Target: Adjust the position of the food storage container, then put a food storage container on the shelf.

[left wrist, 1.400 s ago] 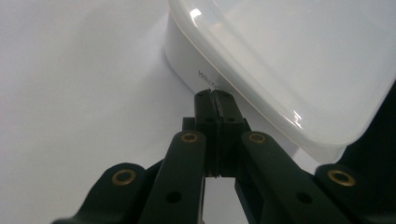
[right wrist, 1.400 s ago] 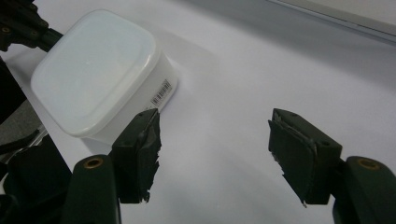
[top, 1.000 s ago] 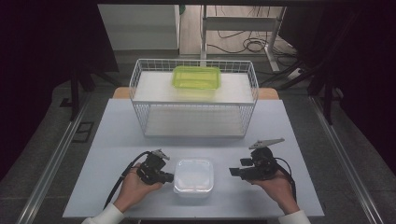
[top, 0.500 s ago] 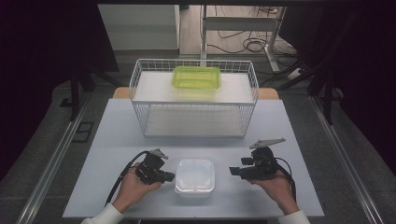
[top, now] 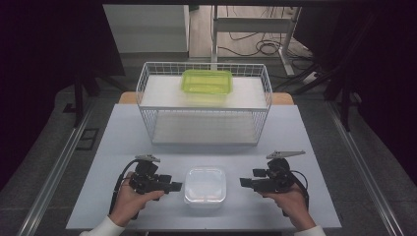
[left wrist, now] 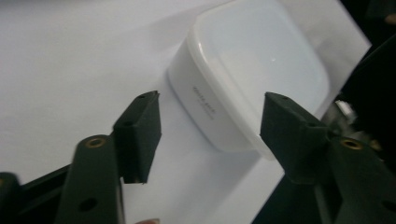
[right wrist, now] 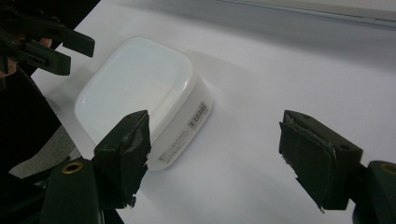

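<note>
White plastic container (top: 205, 184) sits just right of the left hand-held gripper (top: 173, 187), jaws just opened and empty, nearer than the open, empty right hand-held gripper (top: 244, 183)

We see a lidded container (top: 205, 184) on the worktop (top: 123, 132), near its front edge, between our left tool (top: 173, 187) and right tool (top: 244, 182). Behind it stands a wire rack (top: 204, 108), with a tub (top: 207, 81) on top.
</note>
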